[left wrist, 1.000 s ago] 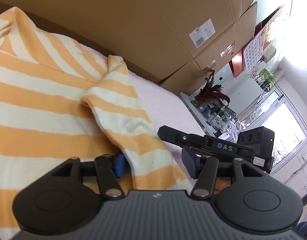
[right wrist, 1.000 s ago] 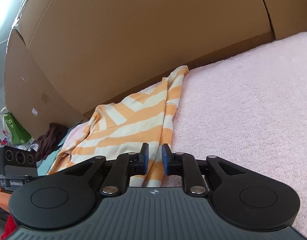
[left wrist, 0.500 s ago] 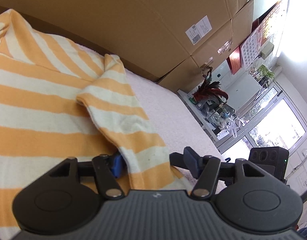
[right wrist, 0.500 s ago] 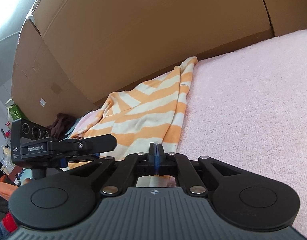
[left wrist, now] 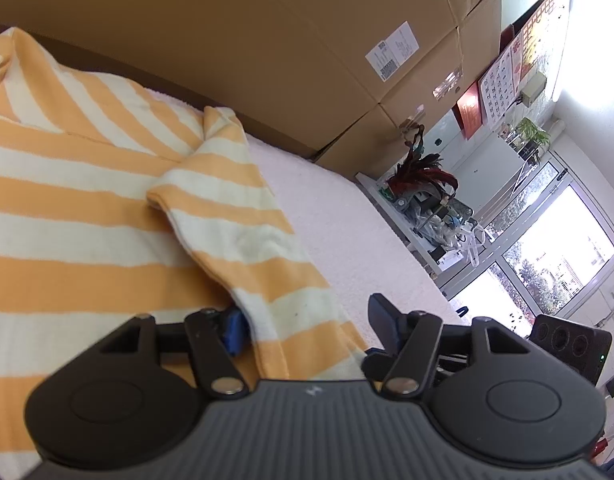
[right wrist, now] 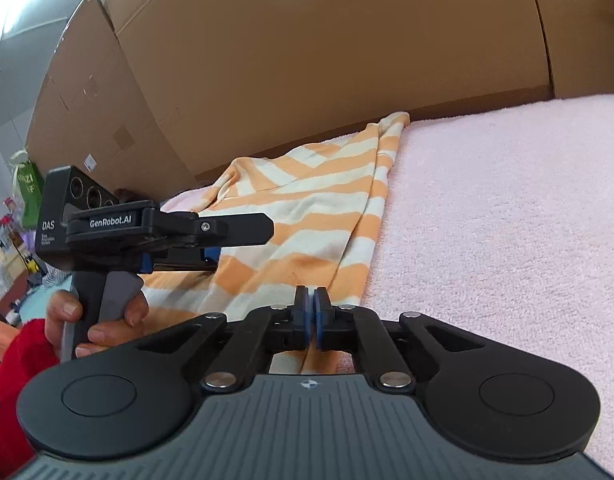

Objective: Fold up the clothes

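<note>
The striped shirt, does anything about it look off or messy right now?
Yes. The striped shirt is not lying flat: its sleeve is flopped over the body with a raised fold, and faint brownish stains mark the fabric near the right gripper.

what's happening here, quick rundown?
A person with handheld tongs in each hand is folding an orange-and-cream striped shirt spread on a pink towel surface beside cardboard boxes. The left tongs are open, with the shirt's folded side edge lying between the fingers. The right tongs are shut at the shirt's near edge; whether cloth is pinched is not clear.
</note>
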`<state>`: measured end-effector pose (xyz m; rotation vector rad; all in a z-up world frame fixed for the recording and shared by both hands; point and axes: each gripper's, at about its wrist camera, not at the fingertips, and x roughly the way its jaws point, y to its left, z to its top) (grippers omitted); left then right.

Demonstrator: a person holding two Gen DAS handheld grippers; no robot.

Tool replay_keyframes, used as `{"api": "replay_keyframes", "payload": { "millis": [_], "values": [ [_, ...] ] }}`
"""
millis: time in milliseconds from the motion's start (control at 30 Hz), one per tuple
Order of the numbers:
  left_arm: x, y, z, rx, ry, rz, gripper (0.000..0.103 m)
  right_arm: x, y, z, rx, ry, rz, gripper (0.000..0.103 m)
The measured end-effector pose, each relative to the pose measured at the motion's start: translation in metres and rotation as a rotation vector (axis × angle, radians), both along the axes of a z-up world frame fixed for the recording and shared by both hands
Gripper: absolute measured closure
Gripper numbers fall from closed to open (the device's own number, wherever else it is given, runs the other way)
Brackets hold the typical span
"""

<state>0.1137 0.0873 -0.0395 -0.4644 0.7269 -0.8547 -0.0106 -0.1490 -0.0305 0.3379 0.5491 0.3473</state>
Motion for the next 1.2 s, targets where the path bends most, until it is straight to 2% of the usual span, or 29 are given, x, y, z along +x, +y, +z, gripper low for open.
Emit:
{"api": "replay_keyframes", "payload": {
  "millis": [167, 300, 400, 433, 533, 667, 733, 800, 900, 933, 1000, 1033, 1167, 1200],
  "values": [
    [0.001, -0.001, 0.0, 0.003, 0.0, -0.004, 0.037, -0.021, -0.008, 0.006, 0.035, -0.036, -0.027, 0.099],
    [0.0, -0.003, 0.001, 0.012, -0.006, -0.011, 0.034, -0.025, -0.007, -0.006, 0.033, 0.006, -0.034, 0.095],
    [-0.006, -0.003, 0.004, 0.025, -0.004, -0.014, 0.03, -0.033, -0.013, -0.004, 0.126, 0.013, -0.012, 0.069],
    [-0.01, -0.003, 0.005, 0.031, -0.002, -0.013, 0.03, -0.037, -0.014, -0.002, 0.149, 0.013, 0.009, 0.068],
    [-0.031, -0.003, 0.008, 0.054, -0.006, -0.015, 0.03, -0.05, -0.01, 0.001, 0.108, 0.006, 0.034, 0.068],
    [-0.075, 0.002, 0.01, 0.101, -0.047, 0.035, 0.03, -0.073, -0.005, -0.005, 0.067, -0.013, 0.045, 0.072],
    [-0.083, 0.003, 0.009, 0.095, -0.043, 0.036, 0.03, -0.082, -0.002, -0.006, 0.047, -0.028, 0.032, 0.085],
    [-0.088, 0.003, 0.007, 0.085, -0.038, 0.033, 0.03, -0.084, -0.001, -0.007, 0.033, -0.037, 0.023, 0.095],
    [-0.096, 0.004, 0.004, 0.071, -0.03, 0.03, 0.031, -0.088, 0.002, -0.008, 0.012, -0.052, 0.011, 0.1],
    [-0.099, 0.004, 0.003, 0.067, -0.027, 0.029, 0.033, -0.089, 0.002, -0.008, 0.005, -0.056, 0.007, 0.1],
    [-0.104, 0.004, 0.002, 0.057, -0.022, 0.026, 0.044, -0.093, 0.0, -0.006, 0.031, -0.063, 0.011, 0.1],
    [-0.107, 0.004, 0.001, 0.052, -0.019, 0.025, 0.054, -0.098, -0.001, -0.005, 0.047, -0.075, 0.017, 0.1],
    [-0.117, 0.005, -0.002, 0.034, -0.008, 0.02, 0.055, -0.11, 0.001, -0.005, 0.074, -0.062, 0.05, 0.097],
    [-0.12, 0.006, -0.002, 0.032, -0.007, 0.016, 0.054, -0.112, 0.002, -0.008, 0.069, -0.06, 0.046, 0.088]
  ]
}}
